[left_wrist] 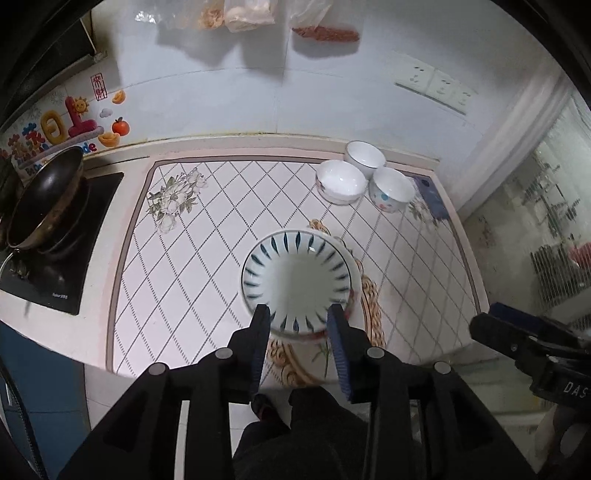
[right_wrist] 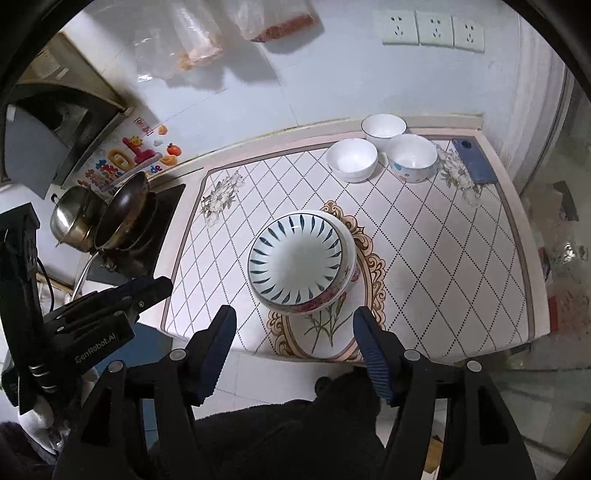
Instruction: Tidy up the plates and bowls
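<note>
A blue-striped bowl (left_wrist: 297, 278) (right_wrist: 295, 258) sits nested on a floral-rimmed dish (right_wrist: 325, 301) at the middle of the patterned counter mat. Three small white bowls stand at the back right: a plain one (left_wrist: 340, 181) (right_wrist: 352, 159), a thin-rimmed one (left_wrist: 365, 155) (right_wrist: 383, 127), and a dotted one (left_wrist: 392, 188) (right_wrist: 413, 157). My left gripper (left_wrist: 299, 317) is open, its fingertips just above the near rim of the striped bowl, holding nothing. My right gripper (right_wrist: 293, 323) is open and empty, near the counter's front edge, short of the stack.
A dark wok (left_wrist: 48, 199) (right_wrist: 123, 212) and a steel pot (right_wrist: 74, 218) sit on the stove at the left. A blue phone (right_wrist: 472, 160) (left_wrist: 430, 195) lies at the back right corner. Wall sockets (right_wrist: 432, 29) and hanging bags (right_wrist: 273, 22) are above. The counter mat (left_wrist: 207, 236) has bare room on the left.
</note>
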`<state>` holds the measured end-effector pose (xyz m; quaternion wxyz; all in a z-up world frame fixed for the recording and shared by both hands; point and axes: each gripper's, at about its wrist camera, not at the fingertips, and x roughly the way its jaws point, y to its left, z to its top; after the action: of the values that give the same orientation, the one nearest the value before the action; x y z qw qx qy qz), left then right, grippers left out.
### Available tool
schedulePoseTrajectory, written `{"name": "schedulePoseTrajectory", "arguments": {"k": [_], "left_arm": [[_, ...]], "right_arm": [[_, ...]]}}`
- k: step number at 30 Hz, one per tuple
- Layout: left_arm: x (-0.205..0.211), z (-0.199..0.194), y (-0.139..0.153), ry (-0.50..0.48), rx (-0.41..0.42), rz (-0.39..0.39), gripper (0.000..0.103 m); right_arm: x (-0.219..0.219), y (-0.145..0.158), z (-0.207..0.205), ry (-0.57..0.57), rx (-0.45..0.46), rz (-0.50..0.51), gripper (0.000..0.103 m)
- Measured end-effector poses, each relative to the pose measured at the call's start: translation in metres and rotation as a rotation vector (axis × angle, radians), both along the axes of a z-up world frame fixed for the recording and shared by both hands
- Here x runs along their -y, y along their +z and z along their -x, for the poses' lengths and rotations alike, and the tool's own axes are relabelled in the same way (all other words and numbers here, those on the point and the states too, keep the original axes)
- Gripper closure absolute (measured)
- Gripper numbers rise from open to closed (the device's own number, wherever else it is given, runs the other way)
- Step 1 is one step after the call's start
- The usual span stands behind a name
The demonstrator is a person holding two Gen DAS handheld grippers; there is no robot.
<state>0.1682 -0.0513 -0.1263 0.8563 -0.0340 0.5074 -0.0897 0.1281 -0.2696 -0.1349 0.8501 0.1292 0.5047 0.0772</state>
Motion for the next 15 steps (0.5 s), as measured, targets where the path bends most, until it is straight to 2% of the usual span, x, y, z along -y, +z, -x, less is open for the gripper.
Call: {"name": "schedulePoseTrajectory", "arguments": {"k": [4,8,12,15], "left_arm": [[0.012,-0.058,-0.017,0.047,-0.034,-0.010,0.073],[0.025,-0.125,-0.041,0.081,-0.077,-0.011,0.073],[0.037,-0.197,-0.070,0.091,-0.146,0.027,0.073],[0.049,-0.250,-0.097,0.079,-0.205,0.058,0.073]], "right_arm": [[0.029,-0.016,-0.048,-0.030,-0.012,-0.049,0.035],[0.069,-0.040,-0.115,-0.089,-0.033,-0.115,0.035],[0.106,-0.075,-0.193,-0.132,-0.085,-0.144,0.035],[0.129,-0.112,-0.247,-0.161,-0.145,-0.196,0.035]]}}
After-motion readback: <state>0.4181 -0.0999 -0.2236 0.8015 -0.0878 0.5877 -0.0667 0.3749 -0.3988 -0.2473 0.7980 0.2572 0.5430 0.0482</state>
